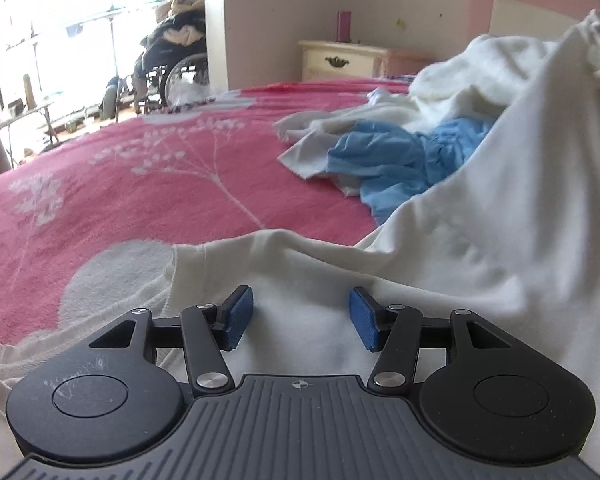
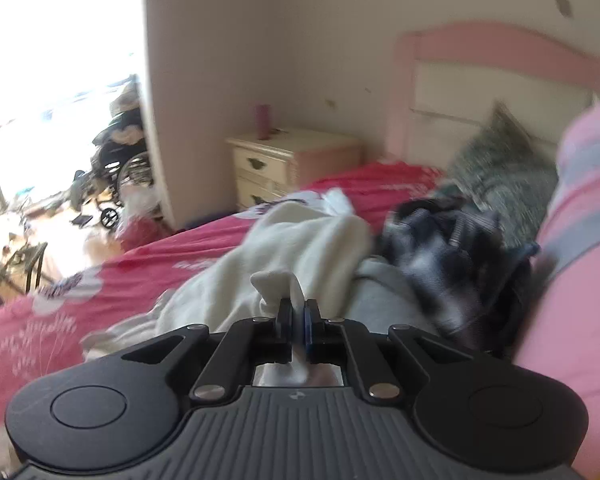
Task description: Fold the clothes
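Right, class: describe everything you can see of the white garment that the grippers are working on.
The white garment is soft, cream-white knit with a stitched hem, crumpled and spread over the pink bedspread. The right gripper pinches a fold of it, lifting one side. The left gripper is open above a flat part. A blue cloth lies against it.

I see the left gripper [image 1: 301, 318] is matt black plastic, with blue rough-textured pads [image 1: 239, 317] and shiny metal rivets. Under it the white garment [image 1: 480, 248] looks like soft, matt knit cloth. The blanket [image 1: 140, 184] is pink and fuzzy. The blue cloth [image 1: 388, 160] looks thin and wrinkled. The nightstand [image 2: 284, 160] seems painted wood, smooth, with a dark metal handle.
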The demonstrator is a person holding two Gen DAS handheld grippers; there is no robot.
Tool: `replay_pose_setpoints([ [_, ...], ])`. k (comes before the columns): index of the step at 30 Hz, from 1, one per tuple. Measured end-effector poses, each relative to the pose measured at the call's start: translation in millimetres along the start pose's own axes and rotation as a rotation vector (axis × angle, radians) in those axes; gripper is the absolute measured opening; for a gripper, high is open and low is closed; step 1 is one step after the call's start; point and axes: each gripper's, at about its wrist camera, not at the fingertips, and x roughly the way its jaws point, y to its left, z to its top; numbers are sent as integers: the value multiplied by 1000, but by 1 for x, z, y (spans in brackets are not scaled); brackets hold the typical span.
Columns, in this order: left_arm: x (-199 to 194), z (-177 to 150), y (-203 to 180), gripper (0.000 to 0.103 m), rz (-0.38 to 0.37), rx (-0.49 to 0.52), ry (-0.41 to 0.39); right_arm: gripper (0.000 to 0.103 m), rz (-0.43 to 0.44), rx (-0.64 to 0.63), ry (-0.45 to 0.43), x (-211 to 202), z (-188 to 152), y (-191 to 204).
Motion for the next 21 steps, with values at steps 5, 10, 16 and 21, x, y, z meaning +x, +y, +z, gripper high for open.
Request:
replay_pose_setpoints([
  [5, -4, 5, 6, 54, -10, -31, -18, 5, -26, 143, 36, 7, 16, -39],
  [10, -10, 16, 8, 54, -58, -57, -75, 4, -66, 158, 35, 6, 15, -55],
  [16, 42, 26, -13, 55, 11, -7, 35, 4, -82, 174, 61, 11, 8, -58],
  [21, 42, 35, -4, 55, 16, -140, 31, 4, -87, 189, 87, 19, 5, -61],
])
